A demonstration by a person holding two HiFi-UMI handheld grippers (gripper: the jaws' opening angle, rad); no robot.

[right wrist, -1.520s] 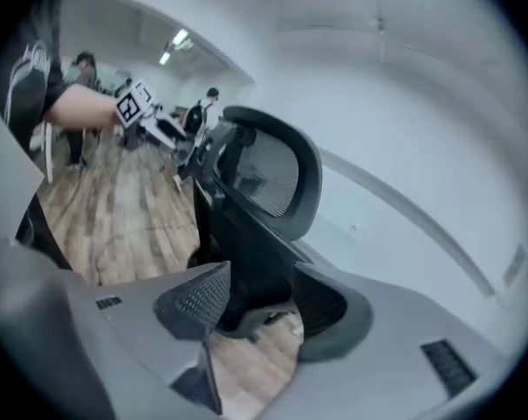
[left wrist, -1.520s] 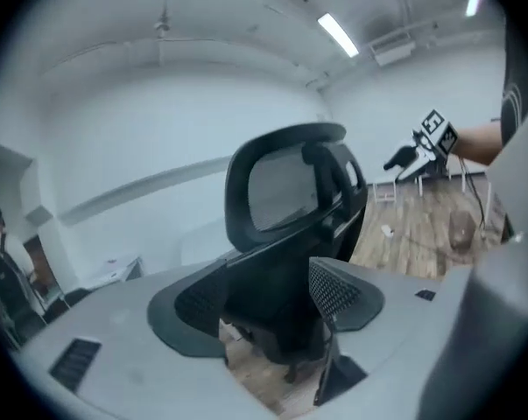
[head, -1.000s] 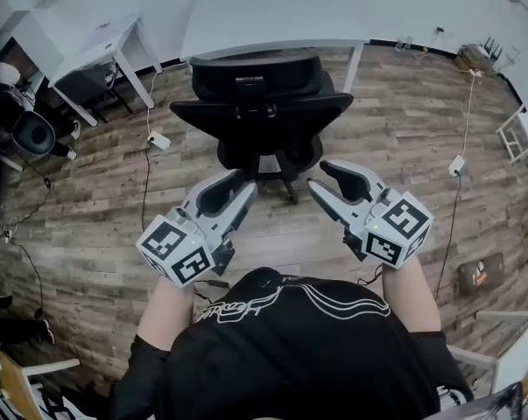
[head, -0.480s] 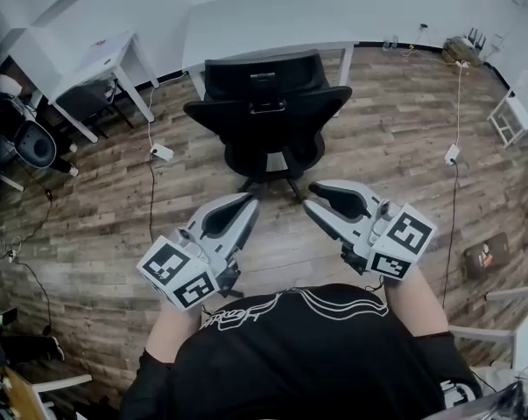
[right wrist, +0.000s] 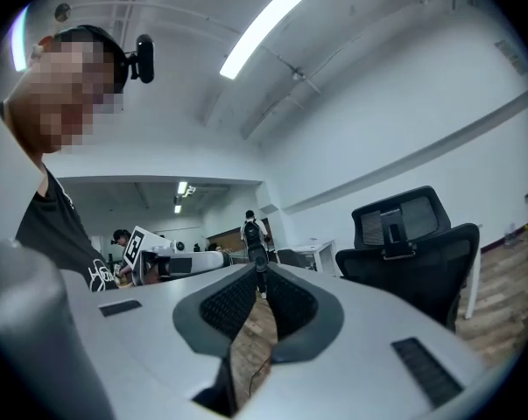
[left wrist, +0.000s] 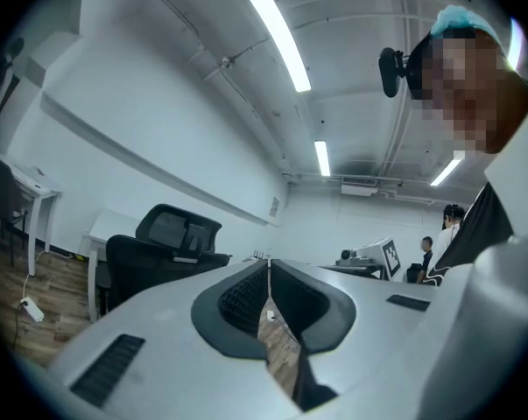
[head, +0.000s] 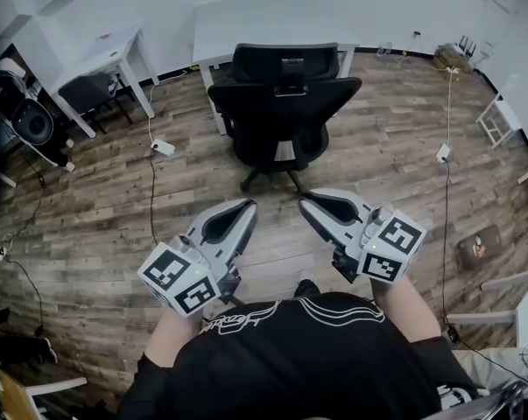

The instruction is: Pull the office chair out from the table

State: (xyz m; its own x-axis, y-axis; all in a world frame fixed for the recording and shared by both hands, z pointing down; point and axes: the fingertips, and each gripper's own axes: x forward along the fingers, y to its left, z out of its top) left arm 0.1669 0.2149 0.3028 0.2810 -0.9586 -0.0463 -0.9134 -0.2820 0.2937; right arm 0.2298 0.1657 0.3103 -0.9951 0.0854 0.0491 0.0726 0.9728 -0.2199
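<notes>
Office chair [head: 283,108] is dead ahead, backrest facing me, table [head: 246,20] right behind it. From the head view I can't tell if the seat is tucked under the top or just touching its front edge. Both grippers sit low near my body, well apart from the chair, touching nothing. Left gripper [head: 243,210]: jaws have just been closing, now together, nothing between them, only wood floor [head: 395,138] past the pads. Right gripper [head: 308,202]: jaws have also just been closing, tips meeting, empty. Both point level and toe inward: the chair shows off to the left in the left gripper view and off to the right in the right gripper view, so it lies between the two pointing lines. It's centred a touch to my right, so the right gripper is marginally nearer. The backrest's long axis runs across me, so I reckon one side edge per gripper, jaws reopened first, then pull straight back toward me
</notes>
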